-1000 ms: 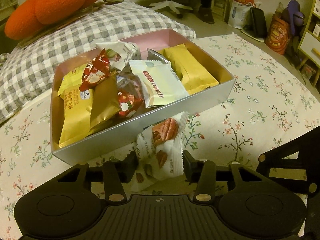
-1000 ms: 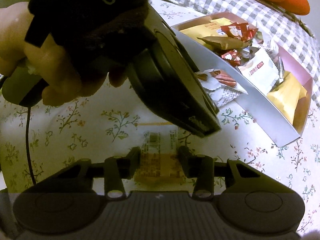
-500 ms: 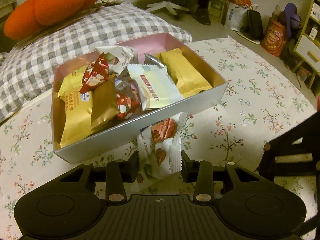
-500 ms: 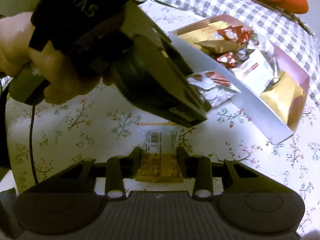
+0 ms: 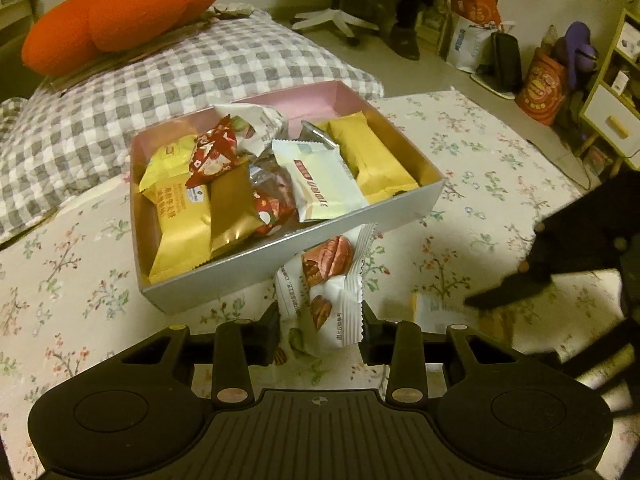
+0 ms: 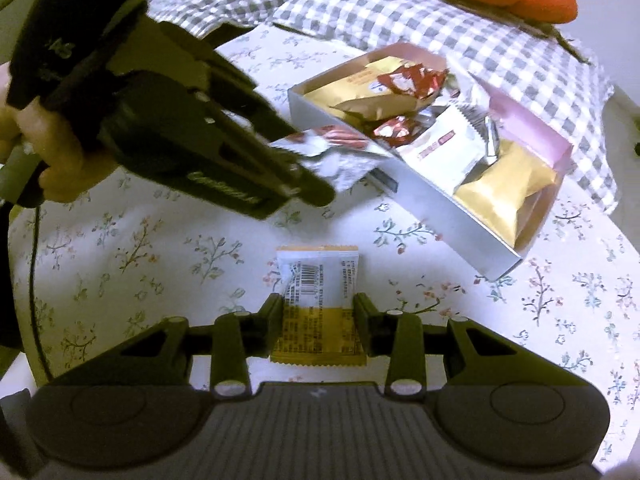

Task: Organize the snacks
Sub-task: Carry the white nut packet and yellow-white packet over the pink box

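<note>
An open box [image 5: 248, 268], silver outside and pink inside, lies on the floral sheet and holds several gold, red and white snack packets. My left gripper [image 5: 320, 320] is just in front of its near wall. Its jaws are closing, and the pads press a white nut snack packet [image 5: 324, 292] held above the sheet. In the right wrist view the left gripper [image 6: 308, 184] carries that nut packet [image 6: 332, 156] beside the box [image 6: 440, 220]. My right gripper [image 6: 318, 312] is shut on a white-and-yellow packet [image 6: 316, 280] with a barcode, held over the sheet.
A grey checked pillow [image 5: 120, 92] with an orange plush [image 5: 120, 12] on it lies behind the box. The floral sheet [image 5: 480, 200] spreads to the right. Bags and a shelf unit [image 5: 608, 120] stand on the floor beyond. A person's hand [image 6: 40, 160] holds the left gripper.
Both grippers rose a little with their packets. The left jaws narrowed on the nut packet. The right gripper's packet came up off the sheet.
</note>
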The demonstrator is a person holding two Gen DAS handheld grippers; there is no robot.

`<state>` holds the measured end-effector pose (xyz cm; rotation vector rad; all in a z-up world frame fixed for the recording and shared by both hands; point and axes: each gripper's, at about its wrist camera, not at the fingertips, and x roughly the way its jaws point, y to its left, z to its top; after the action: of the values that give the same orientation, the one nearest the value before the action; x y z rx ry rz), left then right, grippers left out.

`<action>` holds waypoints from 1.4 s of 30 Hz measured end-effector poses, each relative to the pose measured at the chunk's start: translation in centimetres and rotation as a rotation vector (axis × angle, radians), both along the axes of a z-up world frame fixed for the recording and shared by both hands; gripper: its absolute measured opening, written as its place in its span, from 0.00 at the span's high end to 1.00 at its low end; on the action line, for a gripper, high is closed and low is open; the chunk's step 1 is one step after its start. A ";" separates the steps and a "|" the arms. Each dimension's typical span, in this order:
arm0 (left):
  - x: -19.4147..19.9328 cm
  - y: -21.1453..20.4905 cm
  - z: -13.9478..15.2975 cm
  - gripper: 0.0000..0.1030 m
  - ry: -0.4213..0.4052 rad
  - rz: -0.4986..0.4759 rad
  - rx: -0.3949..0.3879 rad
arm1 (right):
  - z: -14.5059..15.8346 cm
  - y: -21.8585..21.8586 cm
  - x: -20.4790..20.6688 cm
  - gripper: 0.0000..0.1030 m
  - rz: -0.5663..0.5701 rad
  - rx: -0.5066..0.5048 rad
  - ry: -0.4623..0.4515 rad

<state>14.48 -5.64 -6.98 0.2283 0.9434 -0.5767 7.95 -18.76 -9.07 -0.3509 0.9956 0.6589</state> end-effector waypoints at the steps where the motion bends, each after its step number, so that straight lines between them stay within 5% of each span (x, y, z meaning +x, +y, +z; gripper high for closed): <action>1: -0.2 0.2 0.3 0.66 0.000 -0.004 -0.009 | 0.1 -0.1 0.0 0.66 -0.005 -0.002 -0.004; 13: 0.3 3.8 3.6 0.66 -0.040 0.080 -0.034 | 1.9 -2.5 1.2 0.66 -0.102 0.055 -0.040; 22: 2.7 1.1 4.2 0.66 -0.074 0.085 -0.057 | 3.1 -2.7 3.6 0.66 -0.218 0.062 -0.089; 42: 6.8 -4.6 -0.2 0.65 -0.213 0.061 0.051 | 2.1 -4.9 13.8 0.66 -0.560 0.160 -0.127</action>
<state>21.30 -10.19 -7.18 0.3000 0.7570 -0.4628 21.77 -23.67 -7.00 0.0335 0.8594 0.2006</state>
